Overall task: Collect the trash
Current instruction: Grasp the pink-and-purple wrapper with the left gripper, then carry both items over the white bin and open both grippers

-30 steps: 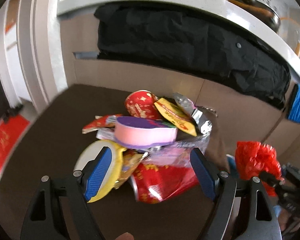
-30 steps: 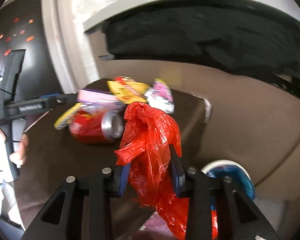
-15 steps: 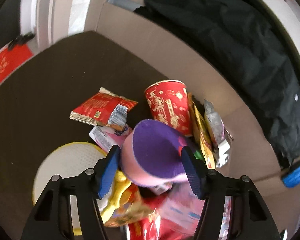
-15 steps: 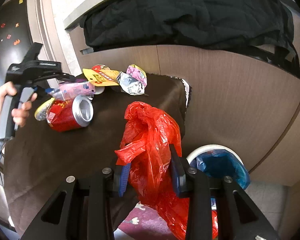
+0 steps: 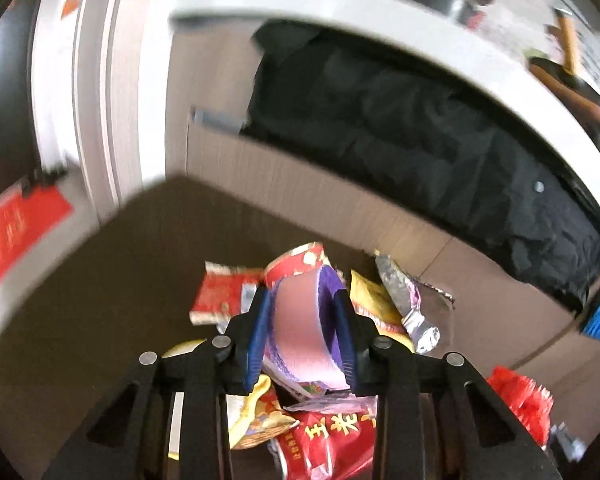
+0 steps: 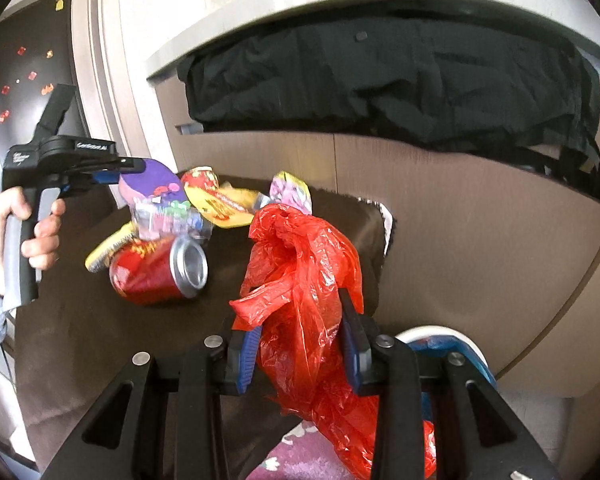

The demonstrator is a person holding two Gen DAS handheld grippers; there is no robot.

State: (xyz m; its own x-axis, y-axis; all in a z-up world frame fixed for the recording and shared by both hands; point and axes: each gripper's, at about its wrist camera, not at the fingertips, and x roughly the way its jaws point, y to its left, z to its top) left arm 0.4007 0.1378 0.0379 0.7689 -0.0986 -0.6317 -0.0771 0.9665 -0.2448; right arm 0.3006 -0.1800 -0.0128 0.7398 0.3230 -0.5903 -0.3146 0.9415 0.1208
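Both tongs [image 5: 302,332] [image 6: 300,344] clamped, left hand [image 6: 24,232] on its handle.

Pink-and-purple cup [image 5: 300,320], red plastic bag [image 6: 308,280], red can [image 6: 156,272], dark brown tablecloth [image 5: 120,264].

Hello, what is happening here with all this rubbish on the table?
A person is clearing trash with two handheld grippers. The left gripper is shut on a pink and purple cup, lifted above the pile of wrappers and a red can on the brown table. The right gripper is shut on a red plastic bag, near a blue-lined bin.
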